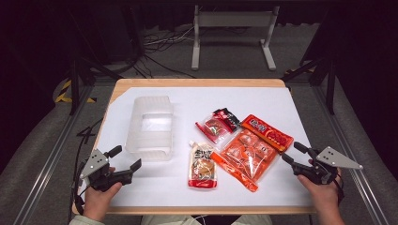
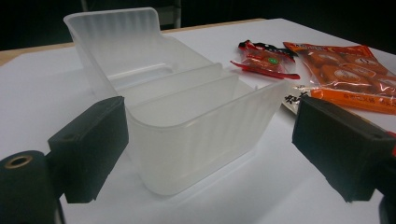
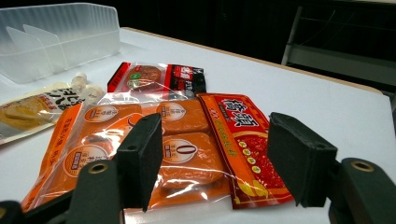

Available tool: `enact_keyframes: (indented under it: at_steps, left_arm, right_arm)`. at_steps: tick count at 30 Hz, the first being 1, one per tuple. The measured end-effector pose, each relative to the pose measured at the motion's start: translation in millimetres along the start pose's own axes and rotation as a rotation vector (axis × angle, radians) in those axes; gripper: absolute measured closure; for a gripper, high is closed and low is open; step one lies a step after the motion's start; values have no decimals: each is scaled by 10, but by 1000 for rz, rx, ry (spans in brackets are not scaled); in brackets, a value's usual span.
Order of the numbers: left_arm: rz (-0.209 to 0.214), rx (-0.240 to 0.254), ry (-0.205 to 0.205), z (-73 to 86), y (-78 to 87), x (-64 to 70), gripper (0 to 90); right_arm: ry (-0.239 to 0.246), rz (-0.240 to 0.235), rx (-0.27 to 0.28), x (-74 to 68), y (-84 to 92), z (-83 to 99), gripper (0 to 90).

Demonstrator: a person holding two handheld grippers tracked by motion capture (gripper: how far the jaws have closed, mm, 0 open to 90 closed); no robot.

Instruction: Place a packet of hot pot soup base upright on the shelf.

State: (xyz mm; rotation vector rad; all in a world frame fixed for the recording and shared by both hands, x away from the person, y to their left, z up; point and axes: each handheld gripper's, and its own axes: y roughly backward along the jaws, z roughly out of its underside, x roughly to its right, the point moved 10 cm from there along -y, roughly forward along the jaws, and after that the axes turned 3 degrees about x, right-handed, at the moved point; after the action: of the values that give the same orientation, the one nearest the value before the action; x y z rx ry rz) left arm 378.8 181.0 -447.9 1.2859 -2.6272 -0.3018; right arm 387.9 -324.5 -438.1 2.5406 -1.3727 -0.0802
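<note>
We held the left gripper [image 1: 126,157] with its jaws spread and empty just short of the near wall of the translucent bin [image 1: 151,126], which stood on the left half of the white table [image 1: 281,98] with bare surface all around it. The right gripper [image 1: 293,152] hung near the table's right edge, jaws spread and holding nothing, just beside the corner of the big orange packet [image 1: 246,152] and the red packet [image 1: 266,131]. Between bin and packets lay the spouted pouch [image 1: 202,166], and beyond it the small dark-ended packet [image 1: 219,123], leaving the far strip of the table open.
</note>
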Motion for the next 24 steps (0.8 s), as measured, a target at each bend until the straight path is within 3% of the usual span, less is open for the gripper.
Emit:
enact_keyframes:
  at_steps: [4, 11, 18, 24]
  left_arm:
    - [-28, 21, -51, -38, 23, -7, 162]
    - [-25, 44, -28, -68, 27, 1, 133]
    - [-6, 65, 6, -100, 27, 4, 133]
    - [-18, 97, -22, -147, 32, 40, 186]
  right_arm:
    - [9, -2, -5, 17, -28, -60, 361]
    - [-11, 5, -7, 93, -68, -167, 360]
    - [-63, 12, -42, 260, -165, -237, 340]
    - [-127, 19, -31, 463, -258, -290, 334]
